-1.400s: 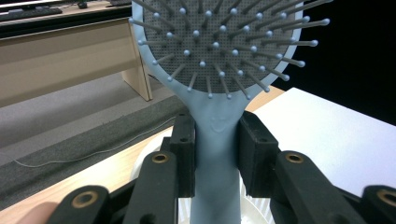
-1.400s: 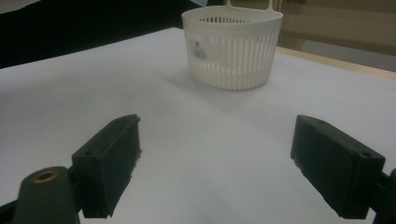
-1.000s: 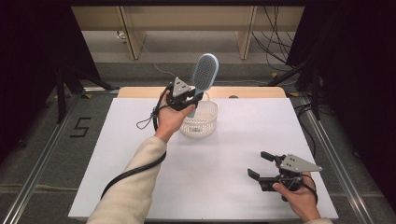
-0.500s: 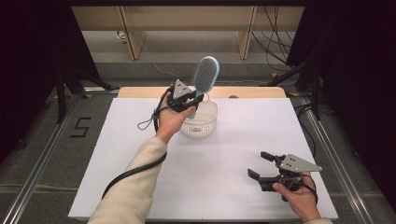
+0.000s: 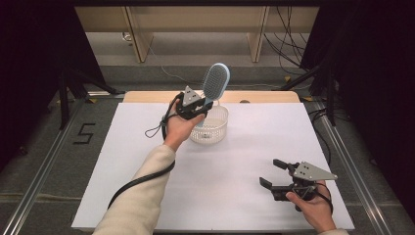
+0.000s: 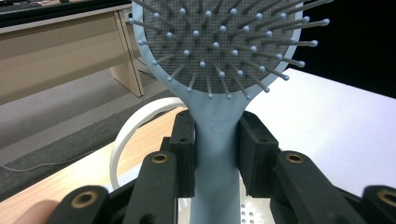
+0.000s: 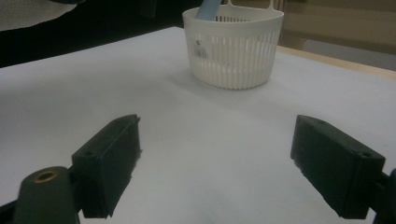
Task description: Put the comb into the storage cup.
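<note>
Pale blue plastic forms the hairbrush (image 5: 214, 84), and the left gripper (image 5: 192, 104) has its handle clamped between both jaws; in the left gripper view the black pads press on either side of the handle (image 6: 215, 154) just below the bristled head. The brush head rises above and beyond this claw, tilted a little to the right in the high view, while the lower end of the handle drops into the white slotted basket (image 5: 215, 131) that stands directly under and in front of the claw. The white rim of the basket curves behind the jaws in the left gripper view. The right gripper (image 5: 272, 173) rests low over the white table cover (image 5: 244, 161), its jaws spread wide with nothing between them. The basket stands well ahead of this claw, with bare white cover between.
</note>
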{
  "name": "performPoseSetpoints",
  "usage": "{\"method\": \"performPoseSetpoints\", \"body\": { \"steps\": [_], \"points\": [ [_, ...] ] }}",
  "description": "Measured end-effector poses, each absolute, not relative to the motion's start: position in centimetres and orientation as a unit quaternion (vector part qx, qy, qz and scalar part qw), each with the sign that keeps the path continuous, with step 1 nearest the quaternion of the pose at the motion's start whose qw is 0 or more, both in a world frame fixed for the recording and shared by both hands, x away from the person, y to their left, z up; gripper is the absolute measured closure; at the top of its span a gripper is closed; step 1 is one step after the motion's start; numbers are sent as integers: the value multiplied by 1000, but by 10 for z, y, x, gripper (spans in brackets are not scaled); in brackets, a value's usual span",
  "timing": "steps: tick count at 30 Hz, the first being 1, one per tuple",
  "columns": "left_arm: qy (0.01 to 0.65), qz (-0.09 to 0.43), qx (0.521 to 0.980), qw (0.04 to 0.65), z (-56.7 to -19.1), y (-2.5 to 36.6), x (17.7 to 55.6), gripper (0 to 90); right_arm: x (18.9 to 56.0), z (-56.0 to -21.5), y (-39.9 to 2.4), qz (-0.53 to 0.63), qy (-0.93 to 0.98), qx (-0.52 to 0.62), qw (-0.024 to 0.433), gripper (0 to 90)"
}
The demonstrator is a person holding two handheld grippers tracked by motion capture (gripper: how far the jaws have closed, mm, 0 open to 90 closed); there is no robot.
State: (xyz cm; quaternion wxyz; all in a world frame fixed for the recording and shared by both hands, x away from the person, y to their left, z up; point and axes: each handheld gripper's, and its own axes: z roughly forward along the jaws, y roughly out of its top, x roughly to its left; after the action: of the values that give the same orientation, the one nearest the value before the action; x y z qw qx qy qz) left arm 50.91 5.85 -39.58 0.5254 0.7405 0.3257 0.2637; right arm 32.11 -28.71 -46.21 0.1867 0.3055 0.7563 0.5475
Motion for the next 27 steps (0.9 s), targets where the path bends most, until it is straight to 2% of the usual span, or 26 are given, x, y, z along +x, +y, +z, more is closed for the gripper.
{"method": "performPoseSetpoints", "body": {
  "steps": [27],
  "points": [
    [319, 259, 755, 511, -410, 56, 512, 695, 321, -463, -287, 546, 757, 306, 185, 165]
  ]
}}
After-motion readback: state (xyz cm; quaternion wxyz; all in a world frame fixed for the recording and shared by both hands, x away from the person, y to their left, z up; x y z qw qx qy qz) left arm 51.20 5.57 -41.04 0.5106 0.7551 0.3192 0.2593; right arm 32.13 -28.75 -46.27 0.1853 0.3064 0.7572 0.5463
